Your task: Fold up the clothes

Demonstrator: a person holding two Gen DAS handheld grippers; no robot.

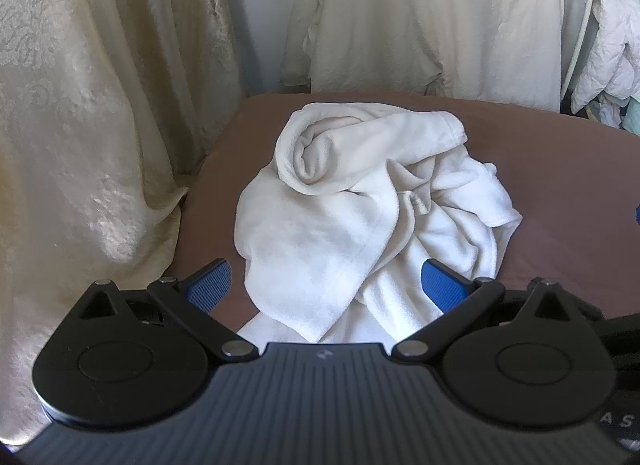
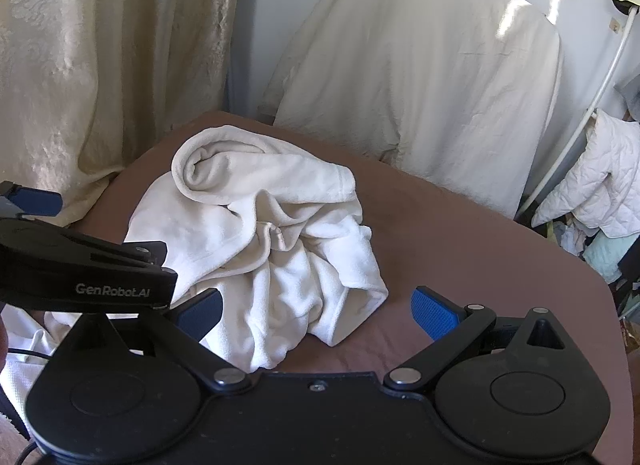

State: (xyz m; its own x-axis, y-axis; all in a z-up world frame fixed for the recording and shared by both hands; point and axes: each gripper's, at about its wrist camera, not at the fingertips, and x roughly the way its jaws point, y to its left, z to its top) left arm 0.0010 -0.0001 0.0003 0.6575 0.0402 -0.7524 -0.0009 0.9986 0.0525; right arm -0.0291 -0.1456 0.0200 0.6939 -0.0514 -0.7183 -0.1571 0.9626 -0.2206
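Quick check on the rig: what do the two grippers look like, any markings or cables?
Both grippers, left and right, have black bodies with round pivot discs, silver rivets and blue textured finger pads. The left one's side reads "GenRobot.AI" in the right wrist view. A black cable runs beneath it.

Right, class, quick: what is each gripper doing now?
Left gripper: open, holding nothing, above the white garment.
Right gripper: open, holding nothing.

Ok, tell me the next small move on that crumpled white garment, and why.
Probably lower the left gripper onto the near edge of the white fleece garment and close on it. Both grippers are open and empty, the right gripper too, and the garment lies bunched in a heap on the brown surface, so it must be lifted and spread before any fold.
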